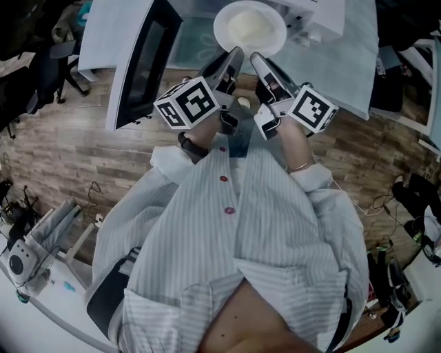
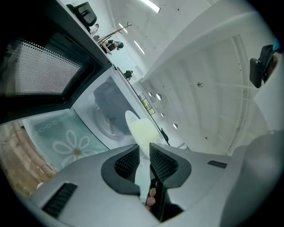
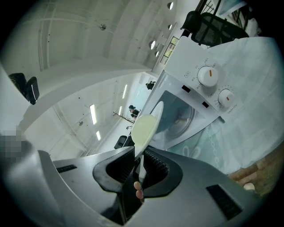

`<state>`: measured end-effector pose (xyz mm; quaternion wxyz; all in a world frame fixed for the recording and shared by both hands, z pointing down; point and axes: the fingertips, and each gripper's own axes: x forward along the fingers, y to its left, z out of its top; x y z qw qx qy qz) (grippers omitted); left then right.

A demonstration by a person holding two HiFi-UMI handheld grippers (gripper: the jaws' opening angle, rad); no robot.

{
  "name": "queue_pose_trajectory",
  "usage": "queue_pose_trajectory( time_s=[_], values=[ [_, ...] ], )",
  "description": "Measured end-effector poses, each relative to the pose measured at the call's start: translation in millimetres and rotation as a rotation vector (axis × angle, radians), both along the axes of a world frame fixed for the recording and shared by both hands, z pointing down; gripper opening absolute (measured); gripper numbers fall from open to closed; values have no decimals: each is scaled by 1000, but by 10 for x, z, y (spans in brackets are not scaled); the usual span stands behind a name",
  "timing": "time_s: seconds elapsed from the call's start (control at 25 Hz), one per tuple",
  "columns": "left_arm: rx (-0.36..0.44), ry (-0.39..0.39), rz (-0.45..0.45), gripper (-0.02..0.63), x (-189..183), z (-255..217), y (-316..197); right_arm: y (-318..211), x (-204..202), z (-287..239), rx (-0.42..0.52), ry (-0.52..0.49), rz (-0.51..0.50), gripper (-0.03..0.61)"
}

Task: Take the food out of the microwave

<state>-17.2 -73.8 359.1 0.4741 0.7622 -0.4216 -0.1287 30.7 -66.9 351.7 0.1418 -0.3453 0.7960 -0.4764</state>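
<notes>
Left tool (image 1: 233, 56) and right tool (image 1: 258, 61) each pinch the near rim of the plate (image 1: 249, 26), just outside the open microwave (image 1: 320, 17).

Open microwave door (image 1: 145, 65) flanking left, plate (image 1: 249, 27) ahead

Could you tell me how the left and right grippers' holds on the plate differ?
The left gripper pinches the plate's rim nearer the open door; the right gripper nearer the knobs. In the head view the left slants rightward, the right leftward. Both are shut on it.
</notes>
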Motion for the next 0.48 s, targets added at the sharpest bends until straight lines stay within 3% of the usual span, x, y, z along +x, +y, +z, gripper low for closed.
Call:
queue_pose_trajectory(
  time_s=[0.48],
  values=[
    [18,-10,49,78,37,13,-5,18,51,85,-24,22,8,81]
  ],
)
